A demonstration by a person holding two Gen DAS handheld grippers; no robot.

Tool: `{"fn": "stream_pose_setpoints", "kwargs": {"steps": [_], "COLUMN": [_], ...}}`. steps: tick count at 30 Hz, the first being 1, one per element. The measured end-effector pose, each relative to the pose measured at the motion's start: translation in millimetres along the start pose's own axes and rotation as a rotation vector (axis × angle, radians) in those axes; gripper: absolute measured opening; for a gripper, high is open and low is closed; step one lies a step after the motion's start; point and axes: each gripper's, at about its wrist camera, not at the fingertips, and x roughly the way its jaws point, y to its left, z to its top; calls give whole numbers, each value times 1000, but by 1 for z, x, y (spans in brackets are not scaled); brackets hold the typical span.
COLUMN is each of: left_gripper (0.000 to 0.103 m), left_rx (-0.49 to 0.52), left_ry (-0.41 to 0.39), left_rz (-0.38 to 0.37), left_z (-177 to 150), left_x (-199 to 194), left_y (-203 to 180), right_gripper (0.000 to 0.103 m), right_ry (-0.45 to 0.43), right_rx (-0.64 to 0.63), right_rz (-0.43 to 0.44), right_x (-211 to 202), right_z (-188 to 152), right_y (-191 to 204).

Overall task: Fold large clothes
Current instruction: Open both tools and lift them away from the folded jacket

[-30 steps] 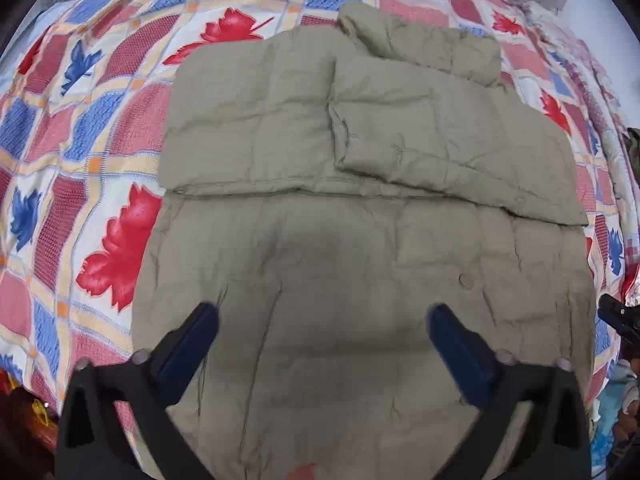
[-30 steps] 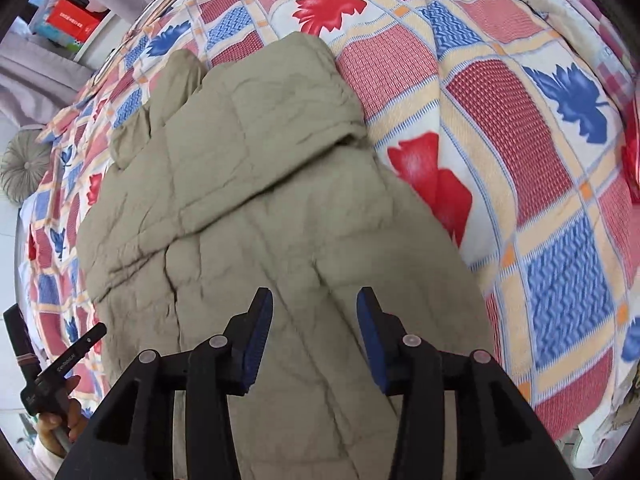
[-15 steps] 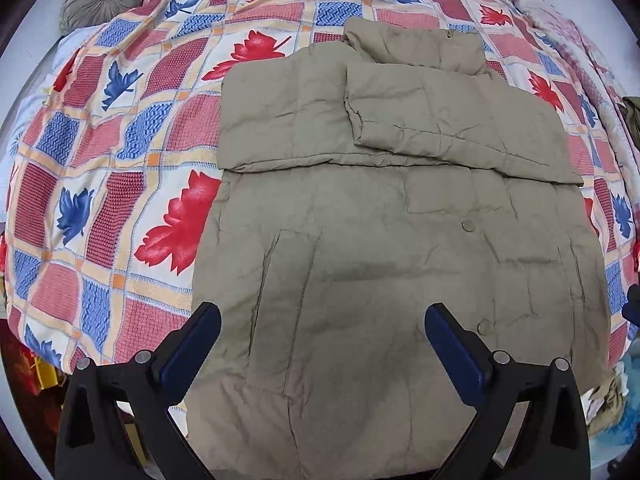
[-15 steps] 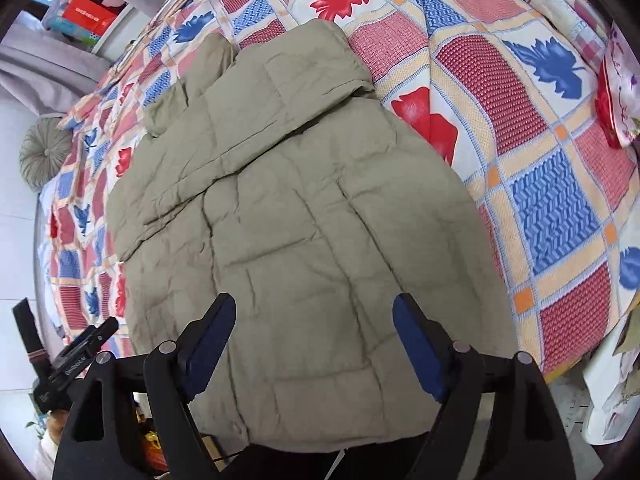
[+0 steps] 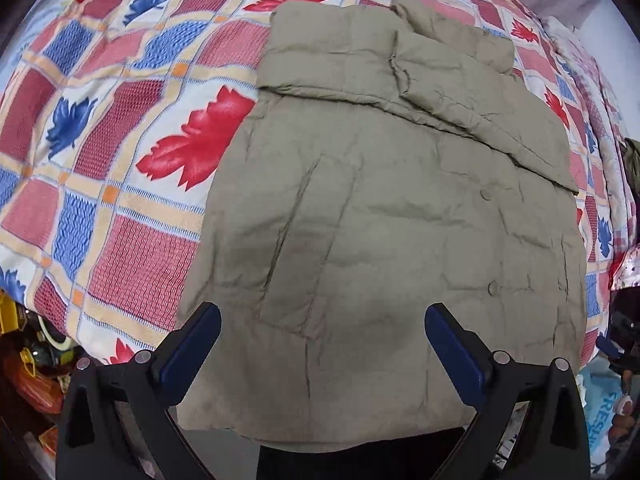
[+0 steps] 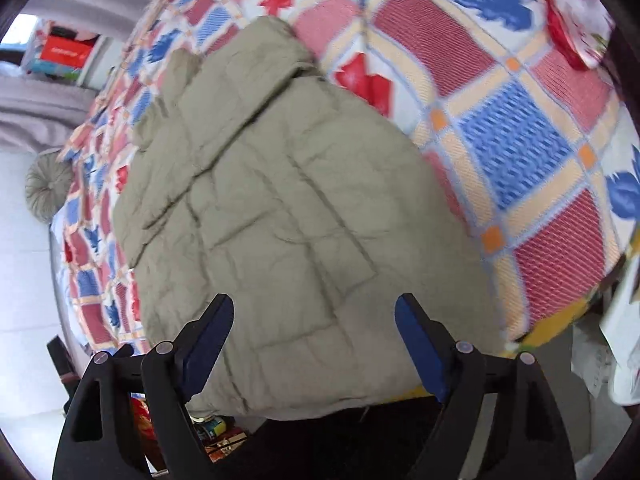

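One garment is under work: the khaki padded jacket lies flat on the checked bedspread, both sleeves folded across its upper part, the collar end far from you and the hem hanging just over the near edge of the bed. In the right wrist view the same jacket fills the middle of the picture, with the bedspread bare to its right.

Your right gripper has just been opening: a second ago its jaws stood close together over the cloth, and now they stand wide with nothing between the pads, only the hem seen beyond them. Your left gripper is spread wide and empty in both the earlier and the present views.

Compared with the earlier pictures, both cameras have drawn back toward the hem; the whole lower edge of the jacket and the floor clutter under the bed now show where a second ago cloth alone filled the lower frame.

My judgement: the sleeve stage is complete, and you are positioned to take the hem with both grippers for the fold up toward the collar. No grasp is made yet.
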Motion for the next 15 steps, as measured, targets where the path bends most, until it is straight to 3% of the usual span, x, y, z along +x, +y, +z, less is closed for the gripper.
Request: {"fn": "stream_pose_setpoints", "kwargs": {"steps": [3,9,15], "left_gripper": [102,102,102], "left_rx": [-64,-238,-265], "left_ry": [33,64,116], "left_rz": [-27,-81,-108], "left_z": [-6,-18,-41], "left_x": [11,25,33], "left_y": [30,80,96], "right_gripper": [85,85,85], "right_ry": [11,-66,-42], "right_rx": [97,184,249], "right_rz": [11,-49,-28], "right_x": [1,-5,16], "right_z": [3,8,3], "right_y": [-33,-77,-103]}}
